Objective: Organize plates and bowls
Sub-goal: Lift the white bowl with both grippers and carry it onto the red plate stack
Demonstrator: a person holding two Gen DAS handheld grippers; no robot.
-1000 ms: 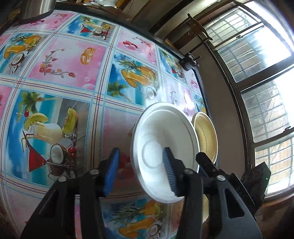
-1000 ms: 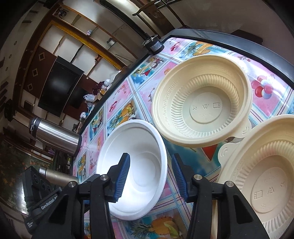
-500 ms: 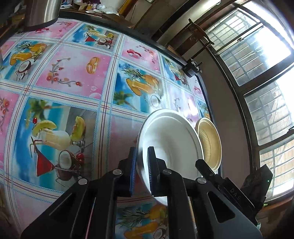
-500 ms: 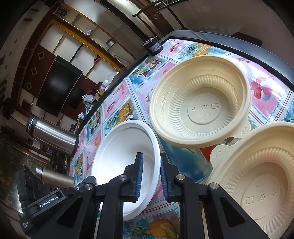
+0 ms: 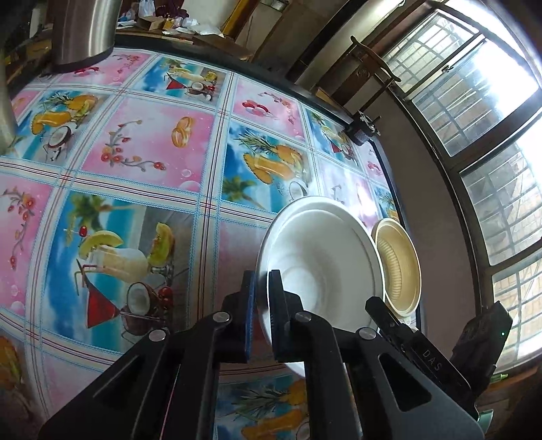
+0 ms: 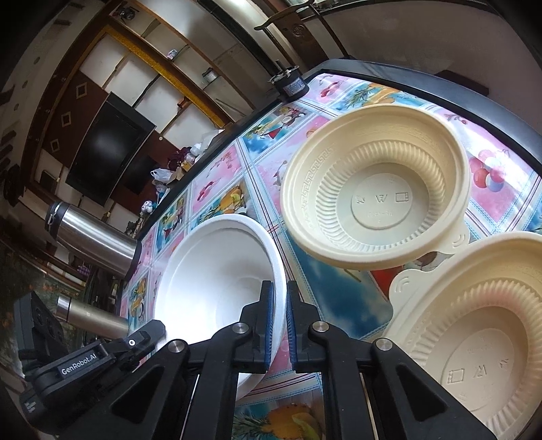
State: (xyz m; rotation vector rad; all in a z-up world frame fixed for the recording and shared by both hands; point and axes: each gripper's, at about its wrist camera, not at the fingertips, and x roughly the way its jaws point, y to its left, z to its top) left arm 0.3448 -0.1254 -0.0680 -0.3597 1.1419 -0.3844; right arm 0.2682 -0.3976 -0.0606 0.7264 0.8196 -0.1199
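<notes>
A white bowl (image 5: 325, 267) (image 6: 216, 274) is pinched from both sides. My left gripper (image 5: 261, 284) is shut on its left rim, my right gripper (image 6: 279, 298) is shut on its right rim. The bowl looks slightly raised and tilted above the tablecloth. Two cream ribbed bowls lie to the right: one (image 6: 376, 199) (image 5: 401, 267) just past the white bowl, another (image 6: 481, 342) at the lower right. In the left wrist view the right gripper's body shows behind the white bowl.
A table (image 5: 142, 159) covered in a fruit-print cloth stretches left and away. A steel thermos (image 6: 91, 233) (image 5: 81, 30) and a second metal flask (image 6: 95, 316) stand at the far left side. A small black cylinder (image 6: 288, 84) sits at the far table edge. Windows lie beyond the right edge.
Both grippers went from open to shut on opposite rims of the white bowl, and the bowl has since risen a little and tilted.
</notes>
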